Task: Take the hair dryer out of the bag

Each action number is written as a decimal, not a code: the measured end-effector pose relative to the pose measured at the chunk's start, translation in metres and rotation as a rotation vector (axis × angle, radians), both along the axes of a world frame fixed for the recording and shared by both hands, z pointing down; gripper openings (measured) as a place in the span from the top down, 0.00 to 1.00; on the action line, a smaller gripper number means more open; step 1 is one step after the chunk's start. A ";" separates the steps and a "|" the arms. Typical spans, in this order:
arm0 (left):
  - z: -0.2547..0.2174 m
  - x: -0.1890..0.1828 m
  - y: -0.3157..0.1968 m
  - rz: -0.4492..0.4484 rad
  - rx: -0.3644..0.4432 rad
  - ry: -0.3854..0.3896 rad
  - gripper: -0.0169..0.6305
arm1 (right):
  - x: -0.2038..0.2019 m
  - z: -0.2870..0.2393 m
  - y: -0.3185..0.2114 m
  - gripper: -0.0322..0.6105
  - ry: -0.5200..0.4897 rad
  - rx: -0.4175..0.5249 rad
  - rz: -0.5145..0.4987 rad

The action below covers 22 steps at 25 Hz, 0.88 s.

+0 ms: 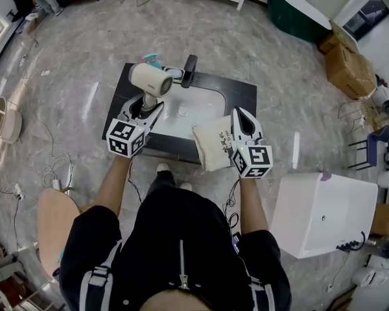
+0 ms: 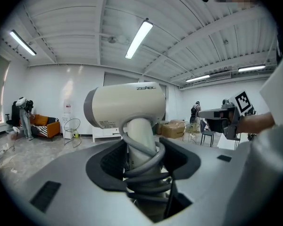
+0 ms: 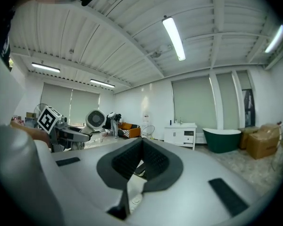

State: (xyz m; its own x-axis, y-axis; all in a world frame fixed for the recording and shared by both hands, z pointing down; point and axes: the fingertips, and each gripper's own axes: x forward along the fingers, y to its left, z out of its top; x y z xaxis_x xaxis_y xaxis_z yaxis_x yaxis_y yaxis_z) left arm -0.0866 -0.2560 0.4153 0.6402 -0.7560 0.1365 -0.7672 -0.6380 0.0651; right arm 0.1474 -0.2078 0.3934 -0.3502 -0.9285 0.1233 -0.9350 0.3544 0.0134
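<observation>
Left gripper view gives us the left gripper (image 2: 141, 160) with its jaws set fairly wide around the pale handle of the hair dryer (image 2: 125, 105), pads against the grey cord (image 2: 144, 167) that is coiled round that handle. The cream barrel stands above the jaws, lying crosswise, with a grey ring at its back end. Right gripper view gives us the right gripper (image 3: 140, 145) with its jaws pressed together. We make out only a sliver of white basin through the notch below them. From the head view we see the left gripper (image 1: 149, 106) holding the hair dryer (image 1: 150, 80) above the left part of the surface (image 1: 241, 91), a dark top with a white basin sunk in it; the dryer is fully out in the open, touching neither surface nor bag. The right gripper (image 1: 240, 116) is above the near right part of the surface, and the cream cloth bag (image 1: 212, 146) hangs from its jaws' left side, drooping across the near edge of the surface. We take the closed jaws to be pinching the bag's top edge, though the pinch itself is too small to see. A black upright object (image 1: 190, 70) stands at the far edge of the surface, and a white box (image 1: 318, 212) sits on the floor off the surface's near right corner.
</observation>
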 end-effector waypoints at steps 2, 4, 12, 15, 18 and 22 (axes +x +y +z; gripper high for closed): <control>0.000 0.000 0.000 -0.002 0.007 -0.006 0.60 | 0.001 -0.002 0.001 0.94 -0.006 0.006 0.006; 0.001 0.000 0.001 -0.008 0.015 -0.009 0.60 | 0.003 -0.002 0.001 0.94 -0.005 0.010 0.013; 0.011 -0.001 0.005 -0.008 0.010 -0.011 0.60 | 0.000 0.010 0.005 0.94 -0.018 0.005 0.018; 0.012 -0.003 0.002 -0.006 0.011 -0.010 0.60 | -0.003 0.011 0.002 0.94 -0.015 0.008 0.019; 0.013 -0.007 0.003 -0.005 0.004 -0.010 0.61 | -0.006 0.013 0.003 0.94 -0.012 0.001 0.021; 0.013 -0.009 0.005 -0.005 0.001 -0.012 0.60 | -0.008 0.015 0.004 0.94 -0.018 -0.005 0.022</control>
